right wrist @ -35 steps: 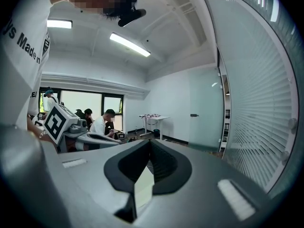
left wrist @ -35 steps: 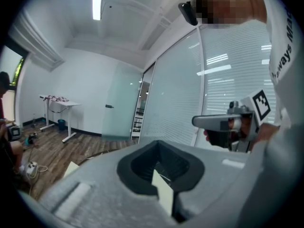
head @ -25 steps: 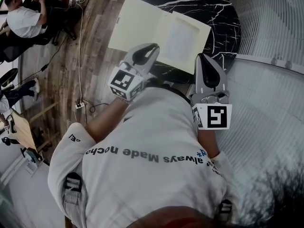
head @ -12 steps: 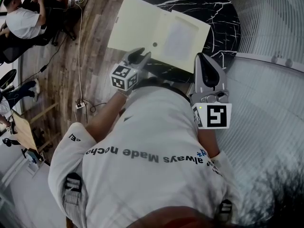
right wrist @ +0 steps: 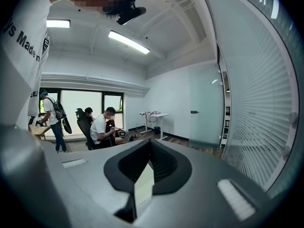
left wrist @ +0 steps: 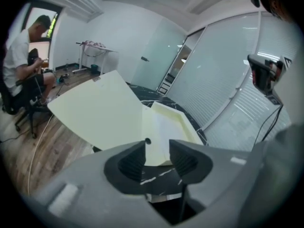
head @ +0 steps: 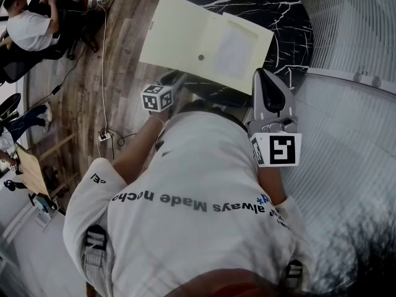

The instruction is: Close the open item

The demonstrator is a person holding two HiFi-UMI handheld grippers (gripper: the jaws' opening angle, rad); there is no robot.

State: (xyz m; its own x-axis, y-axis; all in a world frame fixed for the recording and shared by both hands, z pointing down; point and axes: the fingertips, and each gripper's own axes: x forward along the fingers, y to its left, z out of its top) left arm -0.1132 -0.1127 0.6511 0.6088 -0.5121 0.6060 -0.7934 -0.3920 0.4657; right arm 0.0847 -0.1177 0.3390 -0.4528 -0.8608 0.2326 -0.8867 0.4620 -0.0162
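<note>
A pale yellow box lies open on the round black marble table (head: 291,23). Its flat lid (head: 176,33) hangs out over the table's left edge, and its shallow tray (head: 238,51) is on the right. A small dark dot (head: 200,57) marks the inside near the fold. My left gripper (head: 173,79) is just short of the lid's near edge. Its jaws are opening and nothing is between them; in the left gripper view (left wrist: 158,153) the box (left wrist: 168,125) shows beyond the gap. My right gripper (head: 265,79) hovers shut by the tray's near right corner.
The person's white shirt (head: 198,215) fills the lower head view. Wooden floor with cables and a power strip (head: 104,137) lies left of the table. A seated person (head: 31,20) is at the far left. Glass walls with blinds (head: 352,48) stand on the right.
My left gripper has drawn back from the box's near edge, down and to the left, uncovering the dark dot. The right gripper has not moved.
</note>
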